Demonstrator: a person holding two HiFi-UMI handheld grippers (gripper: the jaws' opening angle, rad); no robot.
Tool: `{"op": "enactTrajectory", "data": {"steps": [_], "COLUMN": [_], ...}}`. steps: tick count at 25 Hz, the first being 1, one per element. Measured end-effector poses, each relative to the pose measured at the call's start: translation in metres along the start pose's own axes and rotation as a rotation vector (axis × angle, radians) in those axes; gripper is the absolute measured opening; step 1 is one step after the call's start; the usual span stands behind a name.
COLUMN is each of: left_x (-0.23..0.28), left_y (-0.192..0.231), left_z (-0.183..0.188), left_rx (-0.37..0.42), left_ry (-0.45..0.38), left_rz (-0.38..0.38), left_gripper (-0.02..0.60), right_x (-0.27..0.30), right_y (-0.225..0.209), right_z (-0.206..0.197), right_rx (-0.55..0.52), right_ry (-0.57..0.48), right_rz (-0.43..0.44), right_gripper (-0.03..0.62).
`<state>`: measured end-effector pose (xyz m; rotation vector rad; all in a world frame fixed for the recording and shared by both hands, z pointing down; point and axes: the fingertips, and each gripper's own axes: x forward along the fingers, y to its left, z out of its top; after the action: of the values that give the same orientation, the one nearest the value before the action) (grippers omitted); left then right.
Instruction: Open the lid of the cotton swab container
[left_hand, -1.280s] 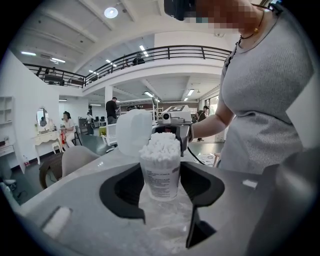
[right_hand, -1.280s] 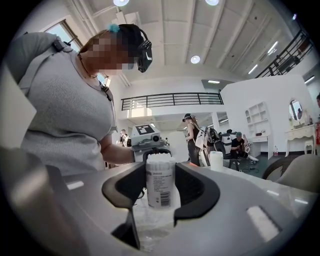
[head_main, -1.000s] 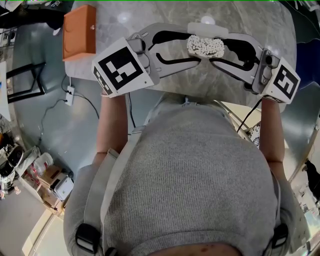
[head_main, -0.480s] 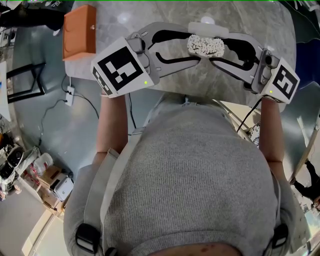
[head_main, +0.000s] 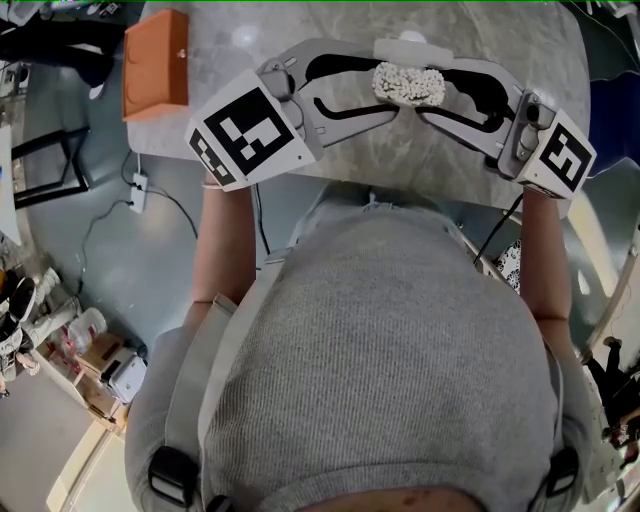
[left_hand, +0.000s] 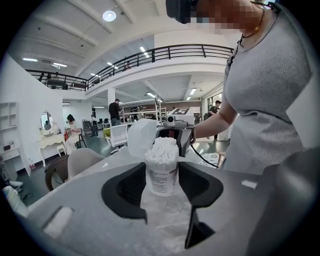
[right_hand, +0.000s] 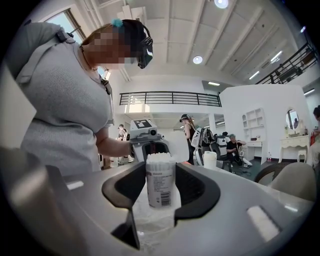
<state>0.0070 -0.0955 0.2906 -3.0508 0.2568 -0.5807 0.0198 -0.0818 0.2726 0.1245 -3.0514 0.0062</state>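
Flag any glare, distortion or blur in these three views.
Head view: sharp, edges bowed by the wide lens, a glare spot on the marble table. Left gripper view: heavy fisheye with black corners, a ceiling lamp blown out, cotton swab container in focus. Right gripper view: same fisheye, a round ceiling light clipped too, container sharp.

Bare forearms (head_main: 222, 240) are stretched up the frame. At upper centre the grey left gripper (head_main: 385, 88) and grey right gripper (head_main: 435, 90) are pointed at each other, jaws closed on one white cotton-swab container (head_main: 409, 85).
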Motion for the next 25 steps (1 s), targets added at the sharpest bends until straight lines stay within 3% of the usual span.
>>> {"op": "enactTrajectory", "data": {"steps": [11, 25], "left_x": [0.007, 0.016], "left_y": [0.004, 0.007], "left_z": [-0.021, -0.044], "left_rx": [0.019, -0.005], "left_ry": [0.086, 0.133], "left_rz": [0.024, 0.056], "left_gripper": [0.206, 0.207], "right_x": [0.005, 0.01], "right_y": [-0.004, -0.009], "right_z": [-0.02, -0.04], "right_rx": [-0.024, 0.002], "right_ry": [0.021, 0.031], "right_rz": [-0.019, -0.022], "right_gripper": [0.187, 0.187]}}
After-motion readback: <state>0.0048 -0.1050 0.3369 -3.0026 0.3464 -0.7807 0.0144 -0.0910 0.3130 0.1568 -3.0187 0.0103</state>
